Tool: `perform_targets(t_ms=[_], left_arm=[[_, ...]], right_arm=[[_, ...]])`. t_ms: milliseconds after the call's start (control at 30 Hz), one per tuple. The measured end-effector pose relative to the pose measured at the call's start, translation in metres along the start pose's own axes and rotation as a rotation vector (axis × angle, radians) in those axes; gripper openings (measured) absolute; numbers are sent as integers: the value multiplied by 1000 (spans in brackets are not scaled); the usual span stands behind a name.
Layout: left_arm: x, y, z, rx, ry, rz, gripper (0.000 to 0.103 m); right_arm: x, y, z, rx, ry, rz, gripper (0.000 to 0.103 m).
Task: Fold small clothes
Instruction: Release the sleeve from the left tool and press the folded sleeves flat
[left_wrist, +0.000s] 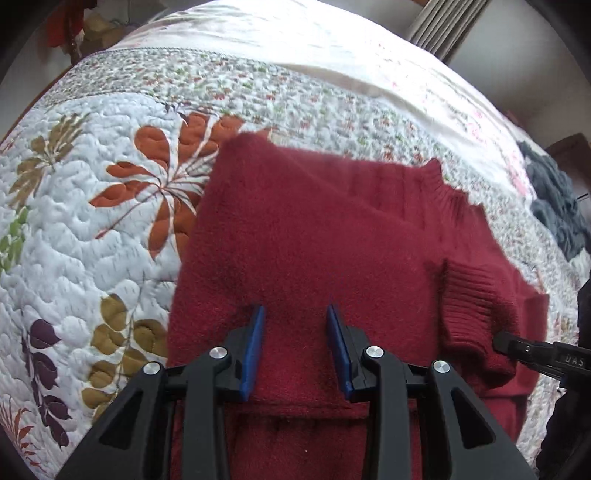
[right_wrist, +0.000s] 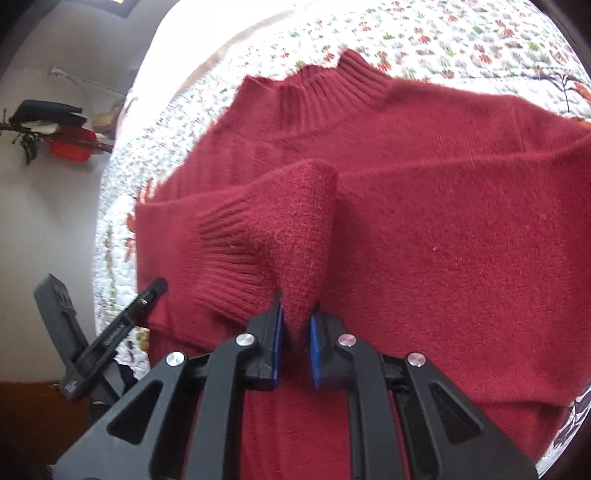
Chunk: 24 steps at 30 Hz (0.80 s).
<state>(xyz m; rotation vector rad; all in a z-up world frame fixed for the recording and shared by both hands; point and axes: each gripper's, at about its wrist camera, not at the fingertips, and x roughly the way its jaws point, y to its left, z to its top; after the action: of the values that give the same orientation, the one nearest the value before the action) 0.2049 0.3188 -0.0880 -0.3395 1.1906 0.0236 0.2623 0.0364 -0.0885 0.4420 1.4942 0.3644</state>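
The right gripper (right_wrist: 295, 314) is pinching the sleeve (right_wrist: 280, 229) of the red sweater (right_wrist: 443, 221) lying on the quilt (left_wrist: 92, 229), w/ left gripper (left_wrist: 295, 332) hovering open, so it's needing a flat, taut carry across the body.

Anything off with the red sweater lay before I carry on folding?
Mostly fine. The red sweater lies fairly flat on the quilt, collar away from you. The one oddity: the sleeve cuff is bunched into a raised hump where the right gripper pinches it. The left gripper hovers open.
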Motion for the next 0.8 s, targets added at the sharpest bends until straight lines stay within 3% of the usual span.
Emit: perform_targets(t_ms=[267, 367, 433, 500, 633, 733, 800], left_arm=[[2, 2, -3, 5, 1, -3, 35], [-3, 0, 0, 2, 8, 0, 35], [-15, -3, 3, 9, -6, -3, 36], [-23, -8, 5, 31, -25, -1, 42], [-13, -16, 10, 48, 8, -24, 44], [6, -16, 9, 51, 56, -27, 44], [13, -14, 9, 48, 64, -31, 45]], right_arm=[[12, 2, 2, -7, 23, -25, 15], [-4, 16, 0, -61, -21, -90, 20], [-21, 34, -5, -138, -80, -139, 29], [-26, 53, -8, -205, -94, -132, 39], [-6, 95, -11, -366, -78, -180, 45], [21, 109, -8, -414, -16, -200, 60], [37, 111, -9, -446, 21, -238, 60]])
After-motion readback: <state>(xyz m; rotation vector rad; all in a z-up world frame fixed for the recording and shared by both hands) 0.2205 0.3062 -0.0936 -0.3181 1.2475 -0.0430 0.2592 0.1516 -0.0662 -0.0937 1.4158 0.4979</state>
